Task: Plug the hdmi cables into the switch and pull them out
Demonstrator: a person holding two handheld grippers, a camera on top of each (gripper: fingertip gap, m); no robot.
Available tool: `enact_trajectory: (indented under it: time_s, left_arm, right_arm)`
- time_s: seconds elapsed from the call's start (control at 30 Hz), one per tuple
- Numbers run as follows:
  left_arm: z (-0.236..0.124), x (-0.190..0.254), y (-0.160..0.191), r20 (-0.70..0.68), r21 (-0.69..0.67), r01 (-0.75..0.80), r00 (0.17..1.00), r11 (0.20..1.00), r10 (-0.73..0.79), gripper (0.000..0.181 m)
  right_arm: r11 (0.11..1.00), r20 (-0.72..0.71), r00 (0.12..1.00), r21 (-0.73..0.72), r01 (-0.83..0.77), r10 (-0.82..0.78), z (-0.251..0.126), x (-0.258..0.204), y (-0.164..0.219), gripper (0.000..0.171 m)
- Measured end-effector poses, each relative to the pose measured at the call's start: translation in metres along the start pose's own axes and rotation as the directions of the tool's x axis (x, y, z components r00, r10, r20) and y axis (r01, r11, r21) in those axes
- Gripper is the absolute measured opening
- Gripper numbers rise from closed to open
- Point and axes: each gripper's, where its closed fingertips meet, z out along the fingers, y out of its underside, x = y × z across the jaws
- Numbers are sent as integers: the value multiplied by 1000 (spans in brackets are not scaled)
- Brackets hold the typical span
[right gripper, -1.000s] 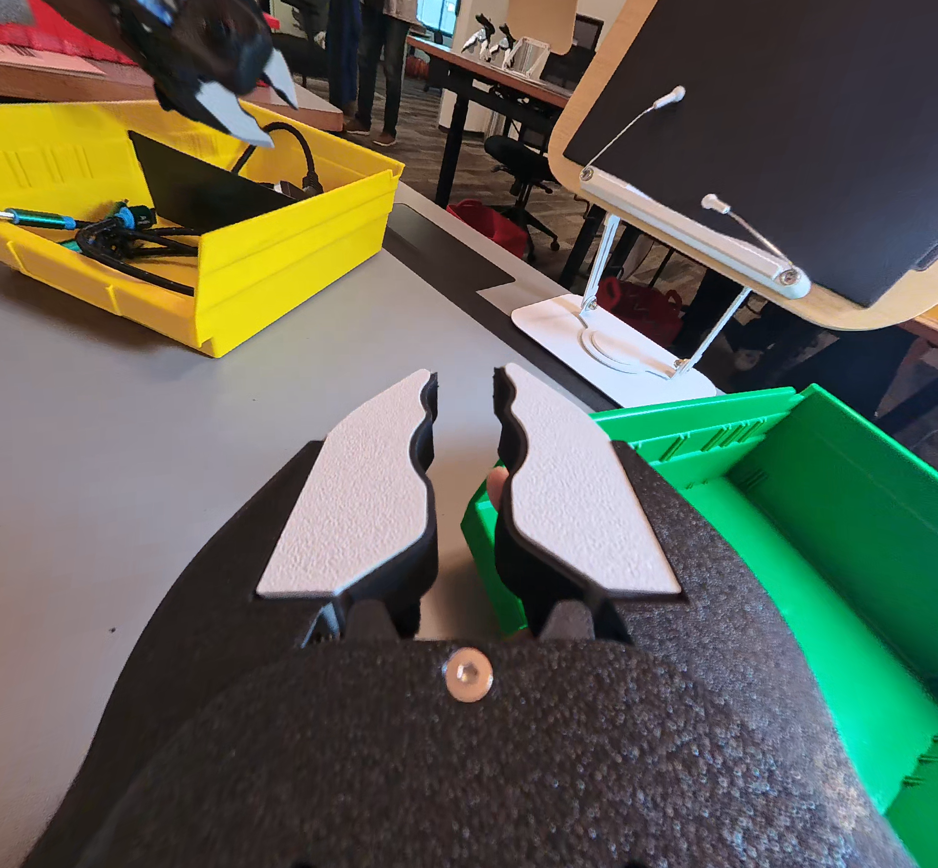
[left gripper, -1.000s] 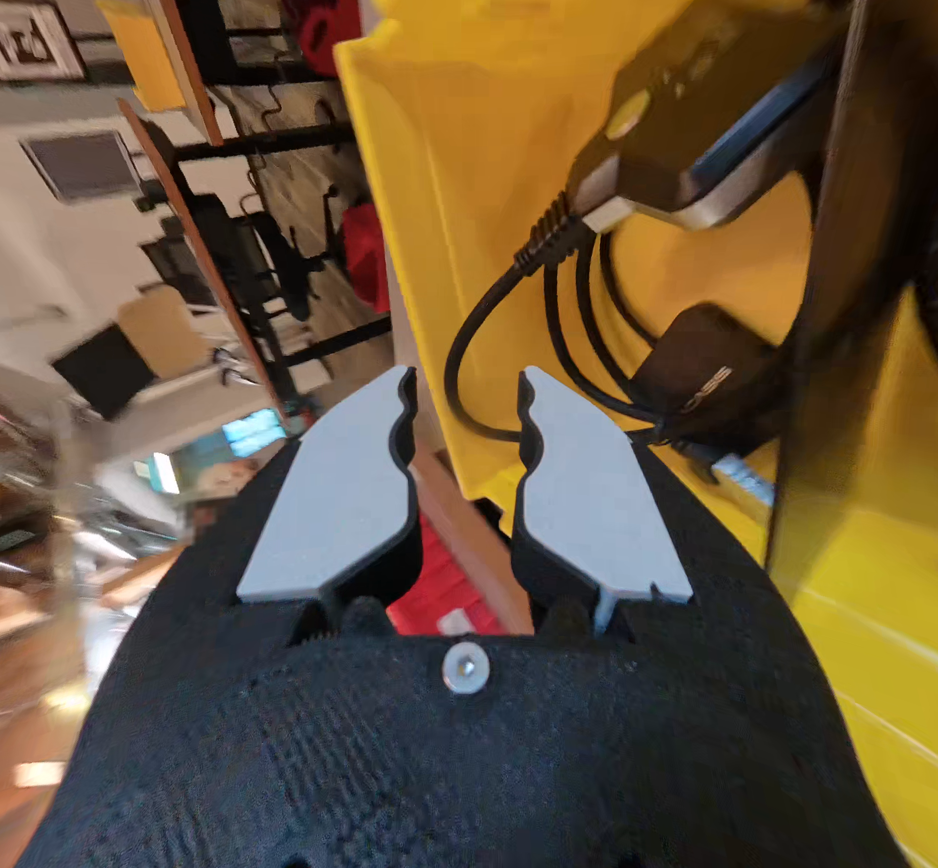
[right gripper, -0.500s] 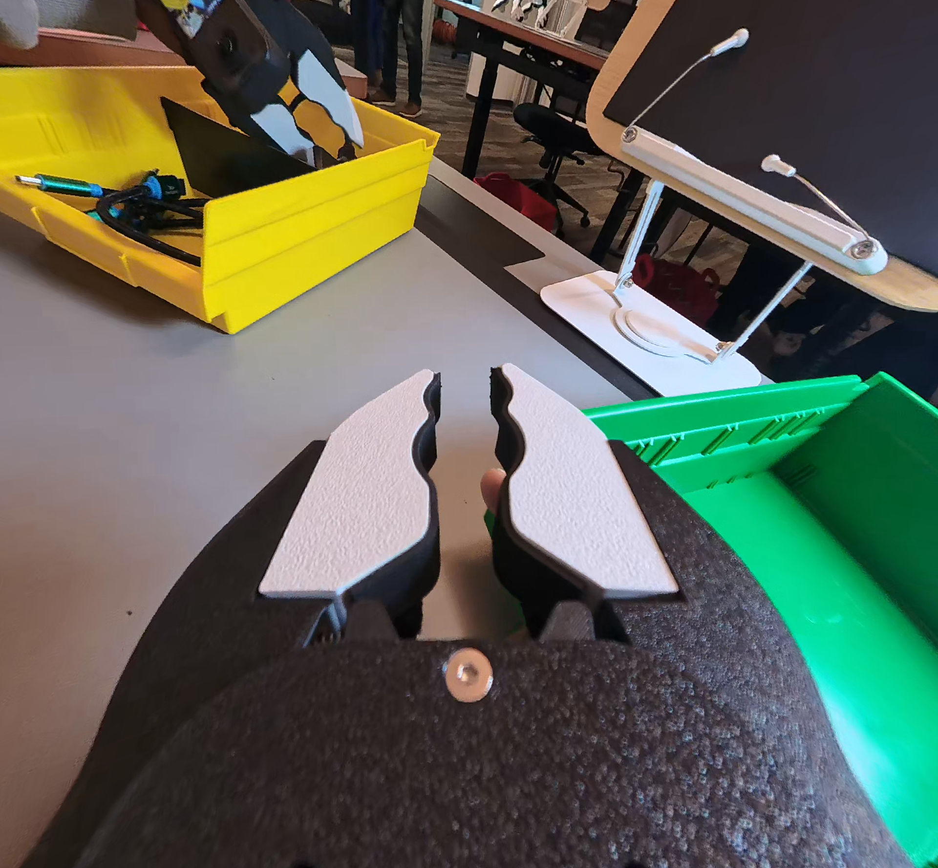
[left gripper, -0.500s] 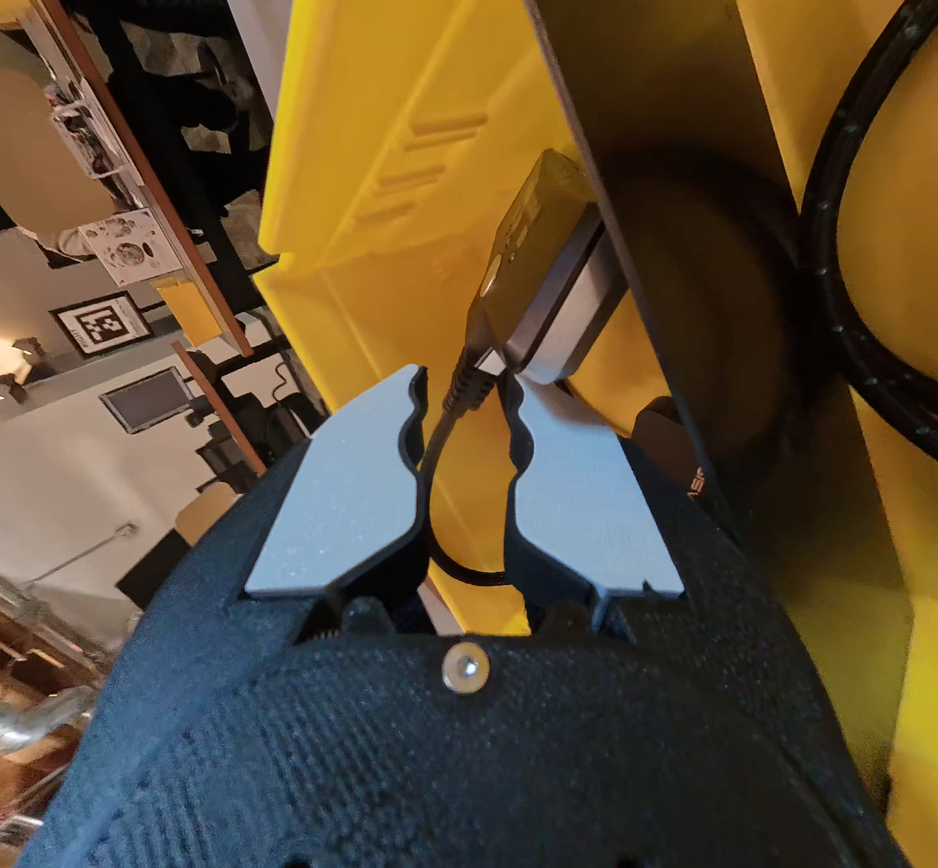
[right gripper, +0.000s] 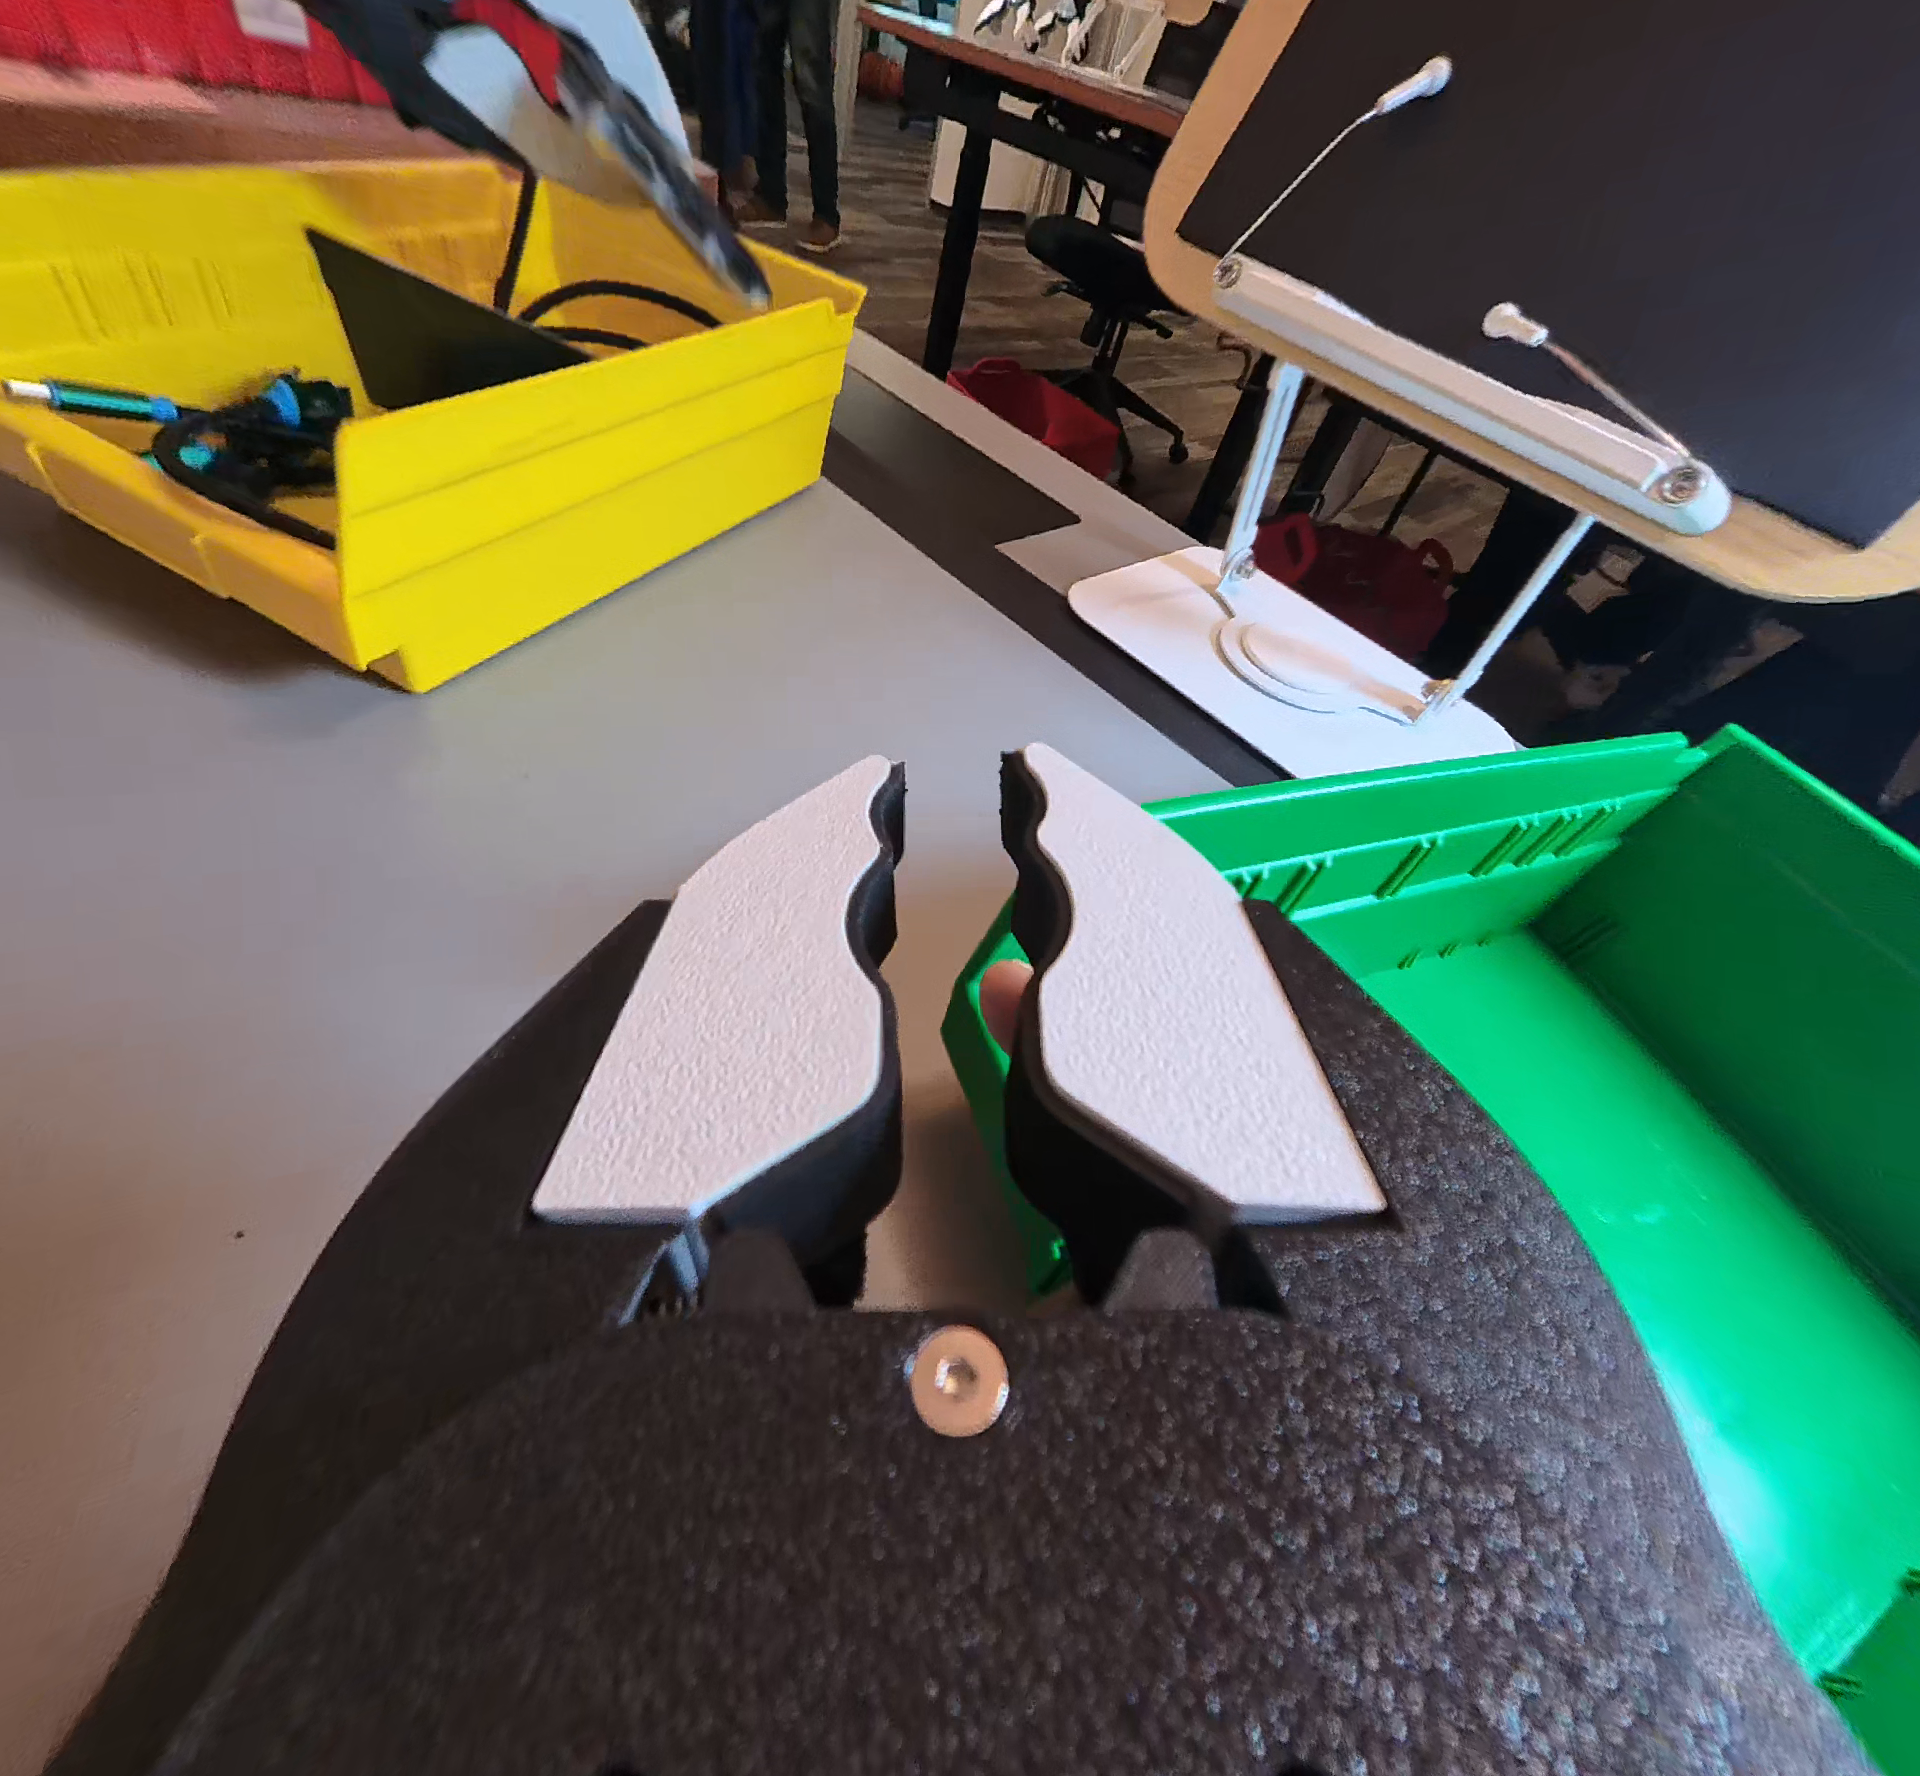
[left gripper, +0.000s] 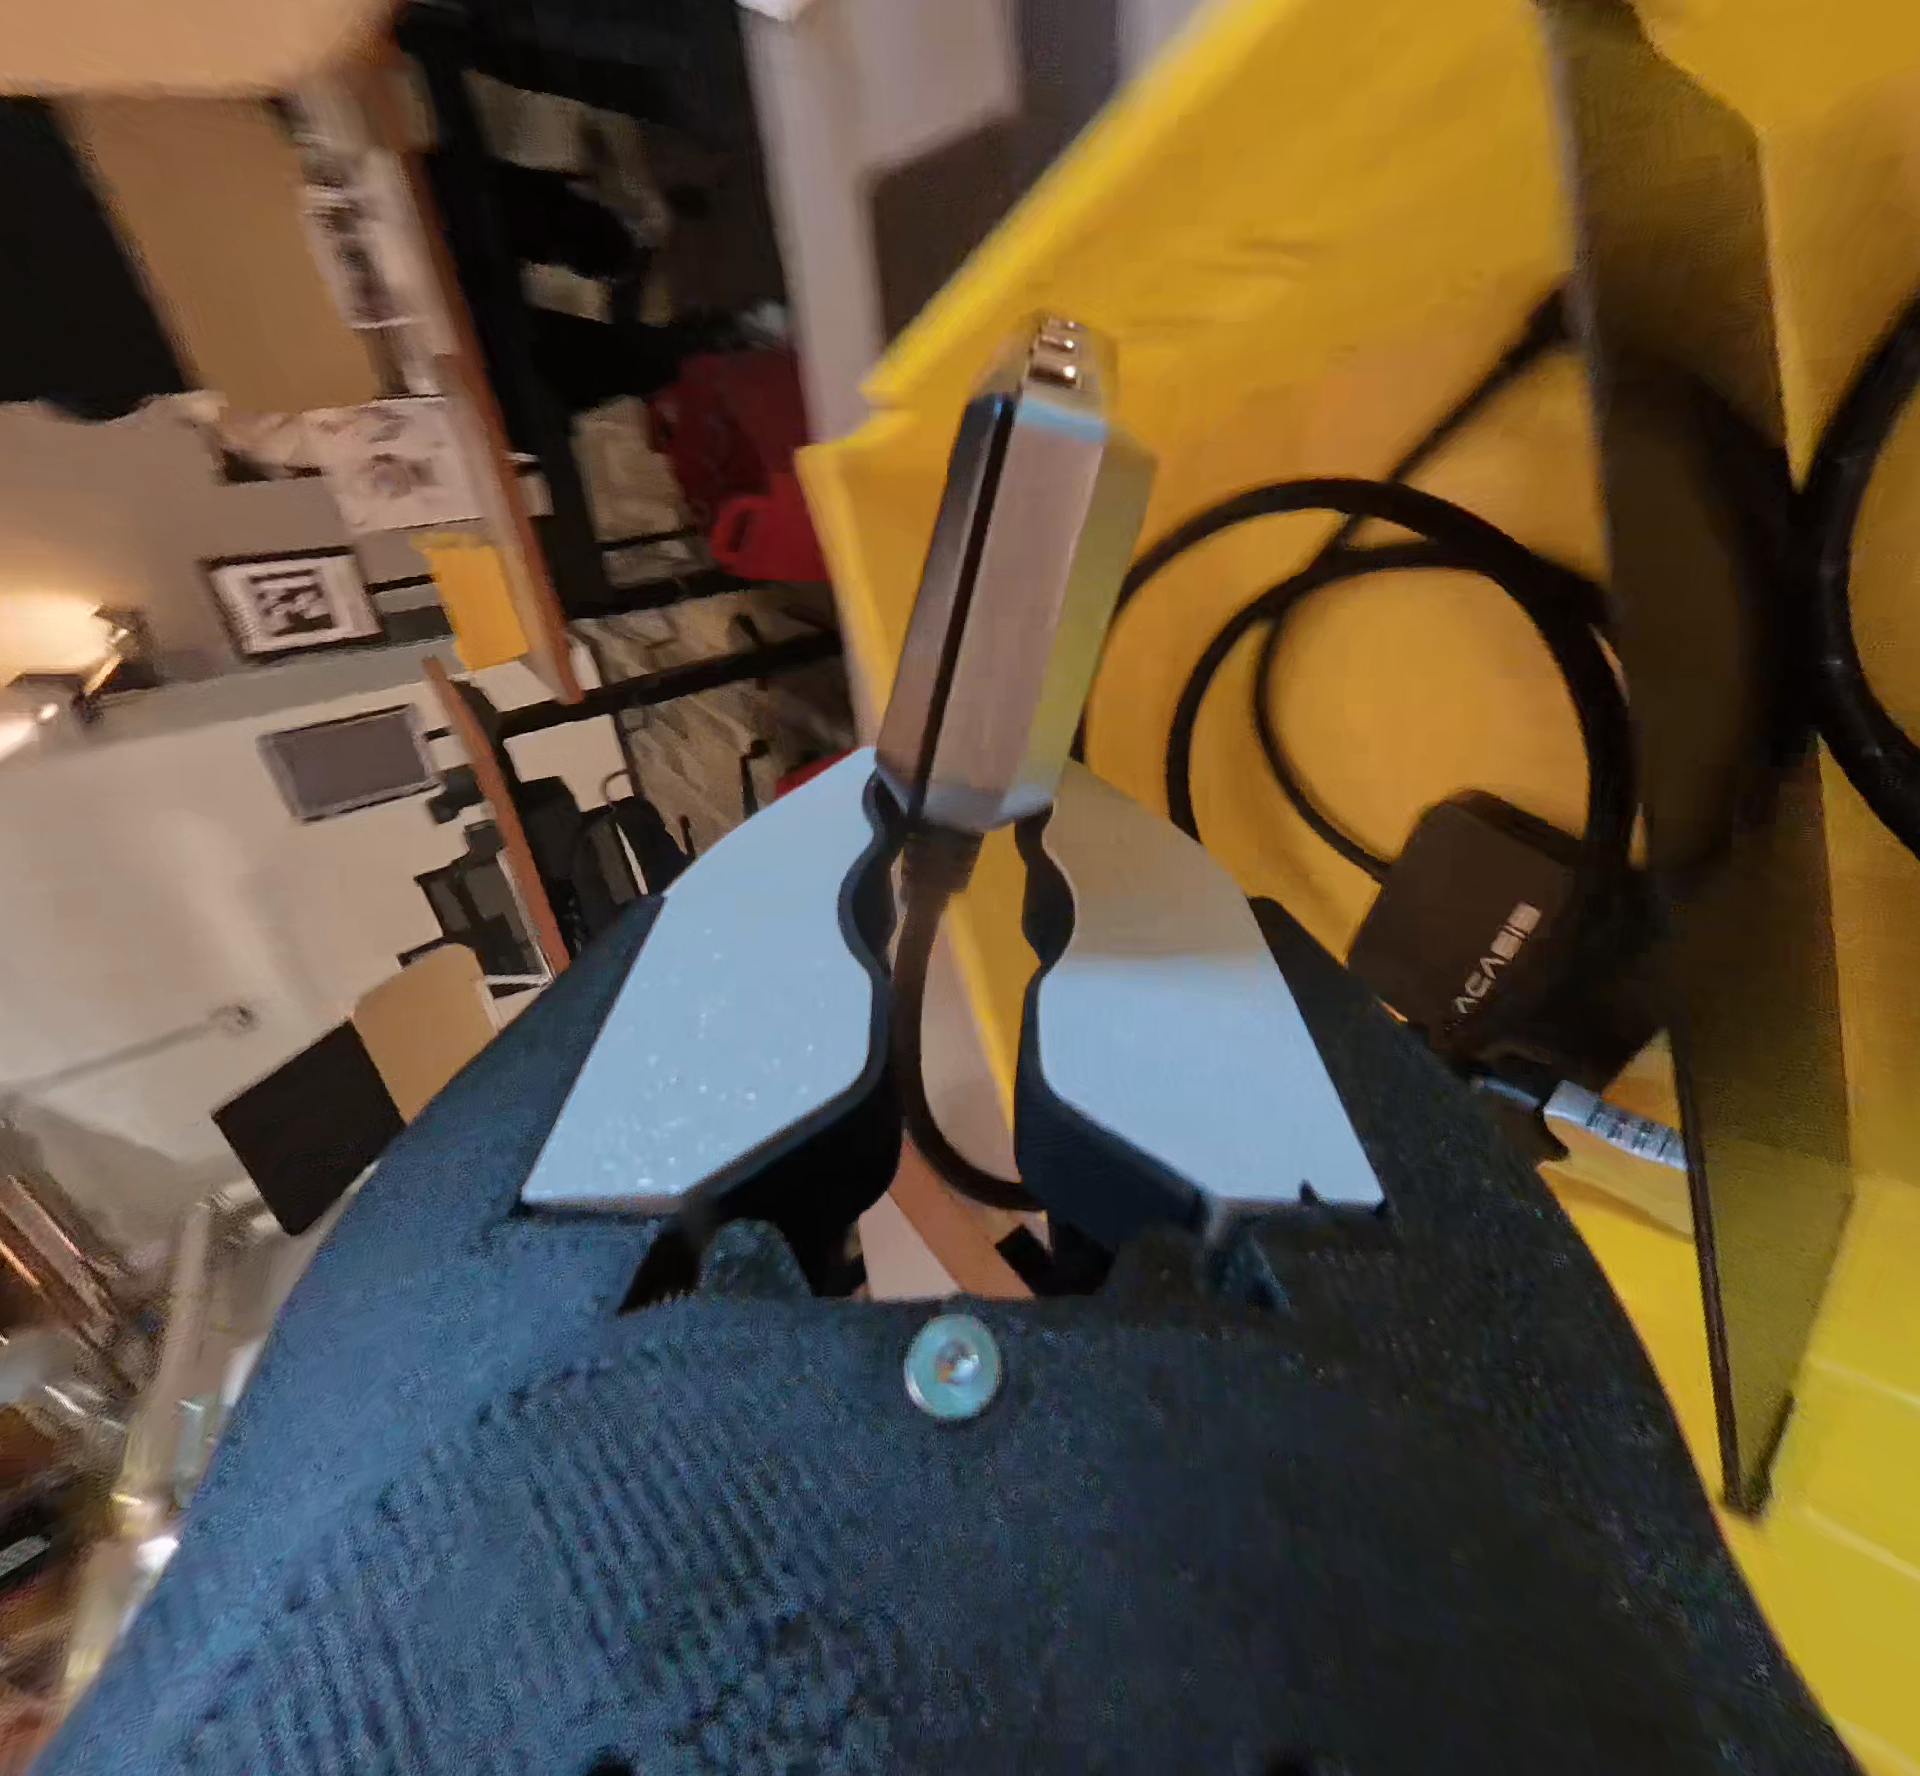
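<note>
One gripper (left gripper: 951, 817), the left one, pinches the switch (left gripper: 1013, 573) at its cable end, with the fingers nearly closed on it. The switch sticks up over the yellow bin (left gripper: 1351, 199). Its thin black cable (left gripper: 914, 978) runs down between the fingers. No hdmi cable is plugged in yet, as far as I can see, so the task looks like it is just starting. Inside the bin are a black plate (left gripper: 1704, 583) standing up, a looped black cable (left gripper: 1382, 604) and a small black box (left gripper: 1475, 916).

From the right view, the right gripper (right gripper: 951, 776) is a little open and holds nothing. It hangs over the grey surface (right gripper: 364, 843), just beside an empty green bin (right gripper: 1558, 853). Far off, the left gripper (right gripper: 582, 105) lifts the switch (right gripper: 665, 188) above the yellow bin (right gripper: 582, 490). That bin has the plate (right gripper: 426, 344) in the middle, and dark cables with blue ends (right gripper: 239, 448) on the near side. Plugging in and pulling out are both still left.
</note>
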Motion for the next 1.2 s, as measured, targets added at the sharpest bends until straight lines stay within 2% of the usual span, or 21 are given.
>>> enact_trajectory:
  time_s: [0.07, 0.17, 0.3, 0.37, 0.47, 0.53, 0.6, 0.7, 0.77, 0.83, 0.9, 0.97, 1.03, 1.1, 1.2]
  left_arm:
    - [-42, -41, -8, 113, 134, 163, 977, 977, -179, 21]
    - [-121, -98, -32, 204, 427, 325, 875, 844, -440, 21]
    - [-231, -137, -96, 149, 785, 291, 770, 548, -621, 21]
    - [-277, -141, -134, 95, 885, 231, 760, 404, -643, 21]
    - [-334, -129, -192, -67, 972, 192, 779, 134, -624, 21]
    - [-349, -111, -226, -158, 980, 201, 804, 11, -572, 21]
    - [-347, -87, -256, -250, 967, 240, 830, -85, -499, 21]
    - [-321, -47, -294, -396, 916, 340, 850, -213, -347, 21]
    - [-303, -23, -317, -506, 847, 444, 842, -292, -186, 21]
    - [-286, -6, -336, -597, 778, 552, 798, -299, -78, 21]
    - [-276, 16, -353, -596, 779, 576, 803, -248, -8, 21]
    - [-261, 30, -365, -574, 811, 563, 819, -159, -26, 22]
    - [-254, 27, -364, -594, 798, 582, 803, -157, -41, 21]
    - [-248, 28, -360, -602, 794, 593, 797, -130, -43, 22]
    - [-235, 30, -359, -584, 812, 583, 808, -36, -78, 23]
  right_arm:
    - [999, 1, 1000, 31, -22, 22, -2, 4, -9, 17]
    - [996, 6, 1000, 89, -16, 16, -4, 3, -32, 17]
    - [976, -3, 999, 213, 43, -43, -17, -2, -90, 18]
    - [957, -6, 997, 280, 76, -78, -28, -8, -126, 20]
    - [928, 15, 990, 351, 123, -137, -49, -21, -173, 26]
    - [905, 18, 985, 398, 151, -173, -67, -29, -196, 28]
    - [885, 32, 977, 430, 178, -212, -86, -38, -208, 32]
    - [852, 98, 959, 488, 188, -267, -112, -52, -212, 37]
    - [844, 183, 942, 515, 152, -281, -120, -61, -209, 40]
    - [859, 249, 917, 487, 159, -310, -114, -70, -198, 48]
    - [861, 269, 900, 473, 187, -343, -102, -77, -187, 53]
    - [842, 271, 881, 494, 219, -388, -96, -83, -181, 43]
    - [828, 270, 866, 505, 244, -420, -94, -87, -177, 25]
    - [827, 247, 860, 480, 292, -447, -89, -87, -172, 23]
    - [820, 198, 848, 431, 376, -492, -81, -83, -163, 22]
